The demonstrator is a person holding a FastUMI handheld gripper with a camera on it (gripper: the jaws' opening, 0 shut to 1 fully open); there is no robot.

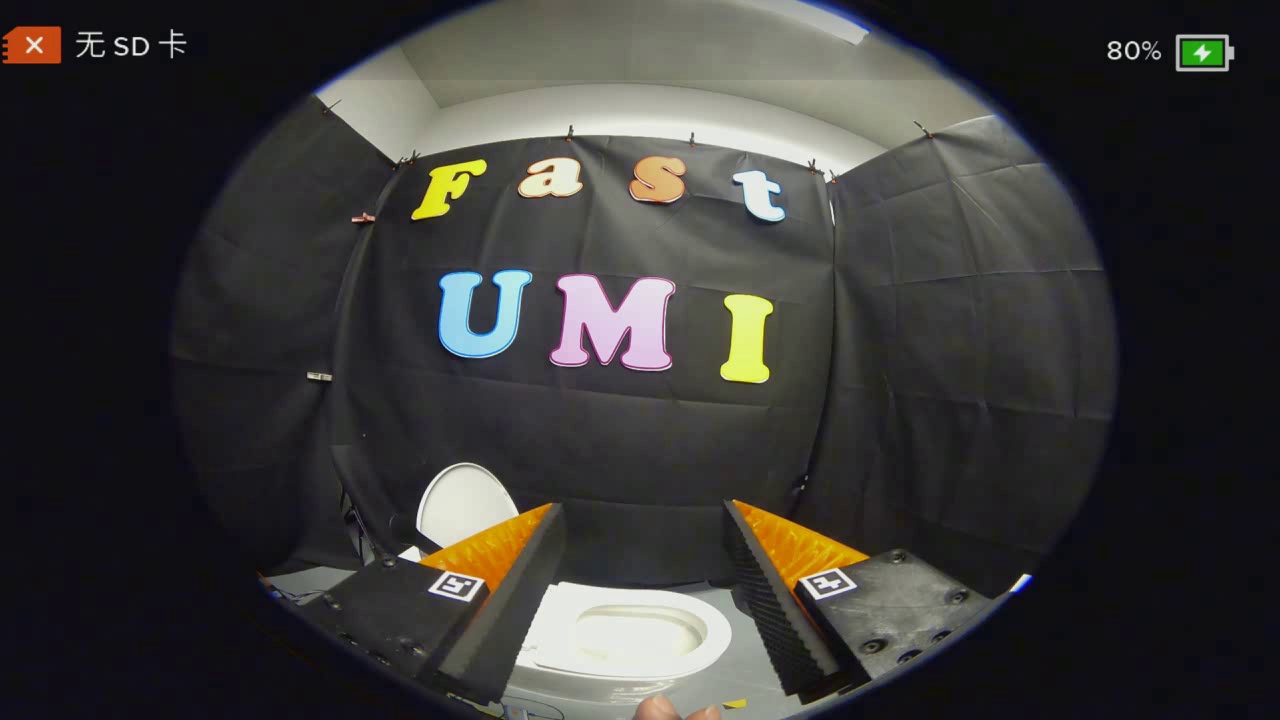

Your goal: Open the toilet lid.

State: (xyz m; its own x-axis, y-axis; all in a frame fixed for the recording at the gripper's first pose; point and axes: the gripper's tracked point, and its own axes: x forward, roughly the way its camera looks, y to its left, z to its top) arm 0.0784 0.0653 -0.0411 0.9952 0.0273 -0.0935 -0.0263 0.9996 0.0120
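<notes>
Hovering with gripper (pixel 640 590) fingers wide apart, holding nothing, above the toilet (pixel 620 640); lid (pixel 462 503) looks already up at far left, so probably just backing away.

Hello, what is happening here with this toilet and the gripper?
A person holds a gripper over a white toilet. Its fingers are wide apart and grip nothing; the toilet seat shows between them, with the bowl open. The lid stands raised behind the left finger, against the black cloth wall. A fingertip shows just below.
</notes>
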